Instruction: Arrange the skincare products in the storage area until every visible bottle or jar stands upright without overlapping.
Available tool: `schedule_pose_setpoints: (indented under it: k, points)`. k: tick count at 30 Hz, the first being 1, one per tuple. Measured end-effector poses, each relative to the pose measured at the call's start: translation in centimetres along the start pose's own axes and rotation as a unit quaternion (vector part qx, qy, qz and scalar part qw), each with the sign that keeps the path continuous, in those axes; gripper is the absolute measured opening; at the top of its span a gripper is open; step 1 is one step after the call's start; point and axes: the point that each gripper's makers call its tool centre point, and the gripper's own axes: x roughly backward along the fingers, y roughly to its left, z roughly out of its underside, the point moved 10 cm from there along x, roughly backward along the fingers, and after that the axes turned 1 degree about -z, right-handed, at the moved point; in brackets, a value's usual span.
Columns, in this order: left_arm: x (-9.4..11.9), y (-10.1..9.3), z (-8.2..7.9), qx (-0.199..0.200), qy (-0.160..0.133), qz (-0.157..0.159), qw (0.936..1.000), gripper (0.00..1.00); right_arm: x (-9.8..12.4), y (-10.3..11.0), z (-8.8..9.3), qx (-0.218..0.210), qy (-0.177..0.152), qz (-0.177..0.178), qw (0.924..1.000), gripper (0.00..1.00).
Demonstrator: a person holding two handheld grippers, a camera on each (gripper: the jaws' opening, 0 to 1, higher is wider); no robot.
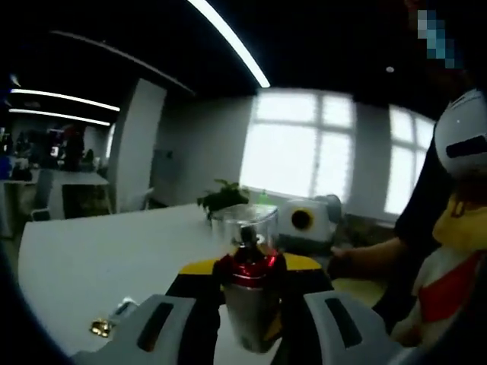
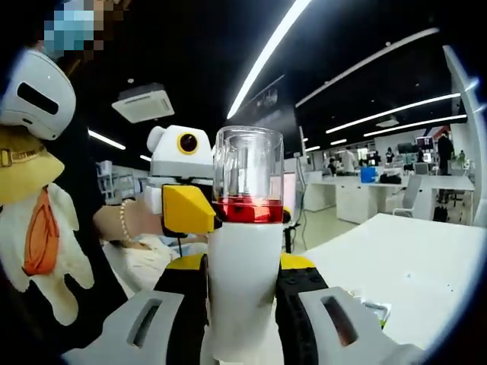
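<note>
both grippers' jaws clamp one bottle (image 2: 245,251).

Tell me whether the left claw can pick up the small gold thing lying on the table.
Probably not yet. The left claw is shut on a bottle, so it is full. The gold thing lies on bare table, uncovered; with the bottle set down, the way looks free.

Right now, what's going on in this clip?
A person is holding one white bottle with a red collar and clear cap up in the air between both tools. The right tool grips its body, and the left tool is closed on the same bottle, above a white table.
</note>
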Motion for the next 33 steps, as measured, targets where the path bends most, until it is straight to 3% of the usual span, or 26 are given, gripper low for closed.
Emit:
schedule_pose_setpoints:
  k: [10, 15, 25, 33]
  points:
    - [-0.6, 0.8, 0.5, -0.014, 0.022, -0.008, 0.9996, 0.26, 0.9, -1.3, 0.1, 0.007, 0.025, 0.014, 0.9996, 0.29]
    - [-0.9, 0.9, 1.1, -0.019, 0.04, -0.016, 0.9989, 0.25, 0.9, -1.9, 1.0, 0.034, 0.052, 0.015, 0.9979, 0.28]
    - [-1.7, 1.4, 2.2, -0.015, 0.059, -0.025, 0.9978, 0.25, 1.0, -3.2, 2.4, 0.04, 0.062, 0.011, 0.9972, 0.28]
    - [-2.8, 2.1, 4.1, -0.014, 0.088, -0.026, 0.9956, 0.25, 1.3, -4.0, 4.5, 0.035, 0.085, 0.014, 0.9957, 0.28]
